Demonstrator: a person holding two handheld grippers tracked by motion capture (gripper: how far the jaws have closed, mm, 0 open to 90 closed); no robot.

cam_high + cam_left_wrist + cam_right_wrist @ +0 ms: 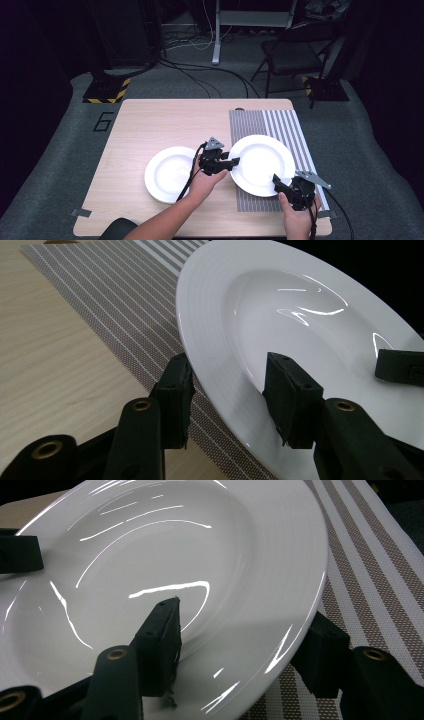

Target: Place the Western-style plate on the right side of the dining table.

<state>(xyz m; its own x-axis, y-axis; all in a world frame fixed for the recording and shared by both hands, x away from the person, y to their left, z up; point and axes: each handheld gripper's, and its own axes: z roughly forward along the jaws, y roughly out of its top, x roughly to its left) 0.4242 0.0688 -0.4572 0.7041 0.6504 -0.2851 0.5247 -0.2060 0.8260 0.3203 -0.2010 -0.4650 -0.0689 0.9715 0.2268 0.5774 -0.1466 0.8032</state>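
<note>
White glossy deep plate [260,162], ribbed rim, on striped mat [287,127], both tools gaping astride its rim.

Your right claw [240,645] straddles the near rim of the white plate [165,555], one jaw inside, one outside over the striped mat [370,565]; the left claw's jaw tip sits at the far rim.

In the left gripper view the right side of the plate [260,315] is cut by the picture's edge. The striped mat [290,131] lies partly hidden under this plate. In the high view, the near edge cuts both forearms.
</note>
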